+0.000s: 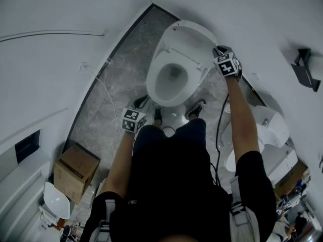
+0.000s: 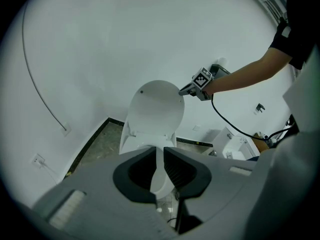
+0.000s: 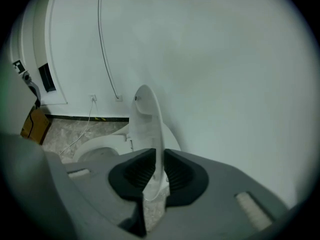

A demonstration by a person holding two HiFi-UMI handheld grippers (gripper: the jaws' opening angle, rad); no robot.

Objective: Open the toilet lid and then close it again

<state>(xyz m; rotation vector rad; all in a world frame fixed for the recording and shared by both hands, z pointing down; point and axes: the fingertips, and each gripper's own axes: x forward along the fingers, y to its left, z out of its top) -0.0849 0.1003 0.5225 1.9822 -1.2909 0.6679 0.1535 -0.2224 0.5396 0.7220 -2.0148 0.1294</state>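
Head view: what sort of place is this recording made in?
Probably a bathroom-fixture showroom or storeroom, not a home bathroom: one toilet stands against a bare white wall, other white fixtures crowd in at right, and a cardboard box sits at left.

The toilet lid (image 2: 156, 106) stands upright at centre, with the right gripper (image 2: 182, 91) at its right edge. Bottom centre, the left gripper (image 2: 163, 156) has its jaws barely apart.

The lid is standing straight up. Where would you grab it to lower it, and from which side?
Grip the thin side rim near the top of the lid, coming in edge-on from the person's right. Upright, the lid offers a slim edge to straddle, and that spot is far from the hinge, so it should swing easily. The right gripper is clamped just there, with fingers on either side.
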